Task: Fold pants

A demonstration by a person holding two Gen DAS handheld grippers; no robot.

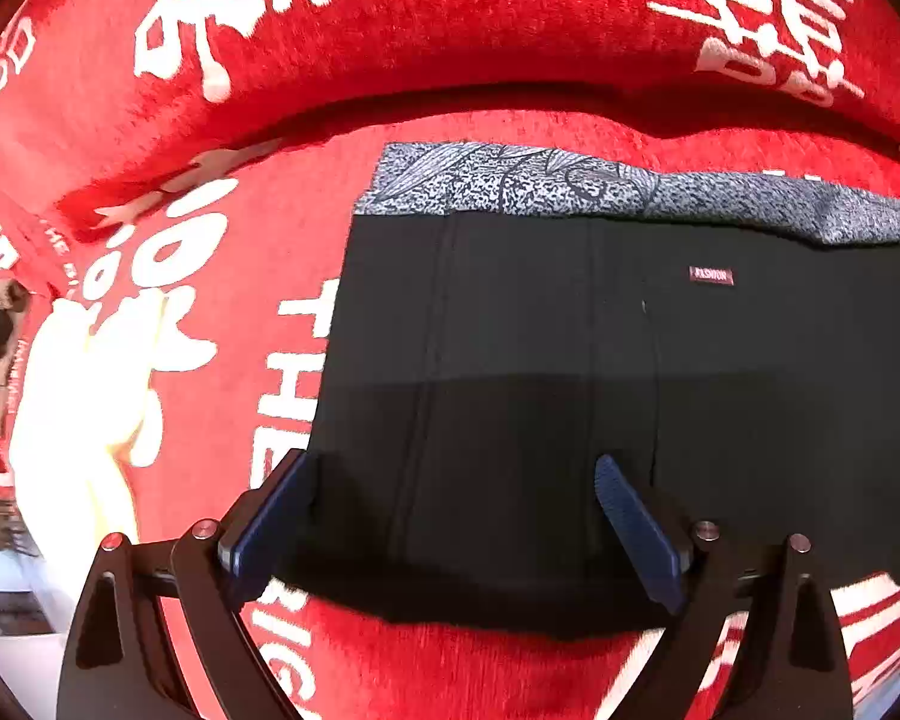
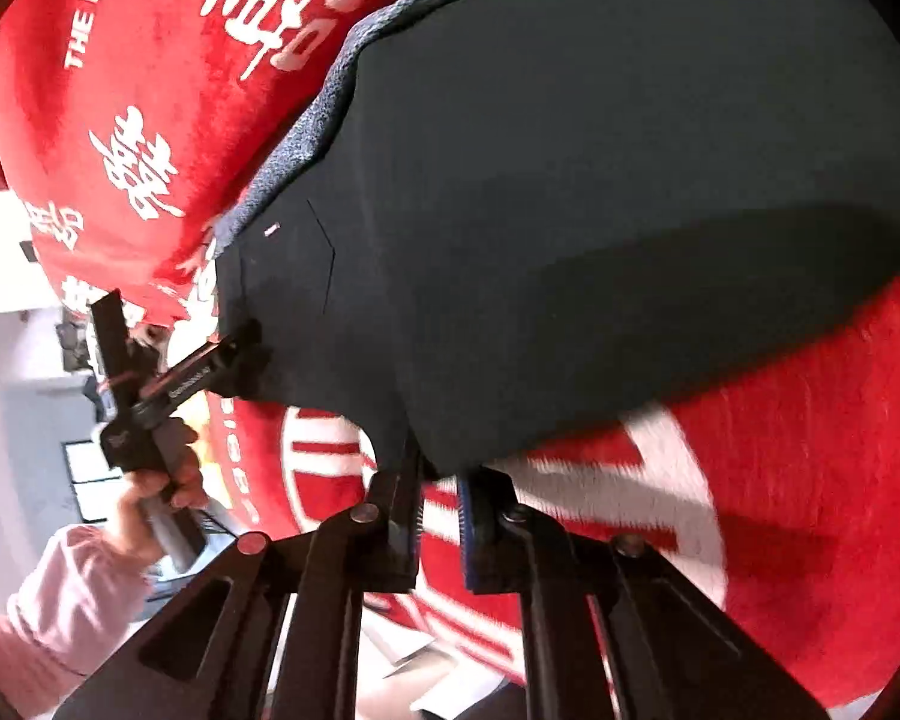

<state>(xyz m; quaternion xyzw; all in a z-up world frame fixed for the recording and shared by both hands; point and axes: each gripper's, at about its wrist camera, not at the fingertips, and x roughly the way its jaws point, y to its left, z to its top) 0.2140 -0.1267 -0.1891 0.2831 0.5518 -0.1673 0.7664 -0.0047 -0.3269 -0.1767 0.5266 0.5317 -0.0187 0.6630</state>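
The black pants [image 1: 570,396] lie folded flat on a red blanket [image 1: 390,48], with a small red label [image 1: 711,275] near the far edge and a grey patterned cloth [image 1: 570,186] under that edge. My left gripper [image 1: 450,516] is open, its blue pads [image 1: 636,528] spread above the near hem. In the right wrist view the pants [image 2: 570,210] fill the upper right. My right gripper [image 2: 441,510] is nearly shut on the pants' near corner. The left gripper [image 2: 198,378] shows there at the pants' left corner, held by a hand.
The red blanket [image 2: 780,480] with white lettering covers the whole surface and rises into a fold behind the pants. A bright sunlit patch [image 1: 84,408] lies to the left. A pink sleeve [image 2: 60,600] is at the lower left of the right wrist view.
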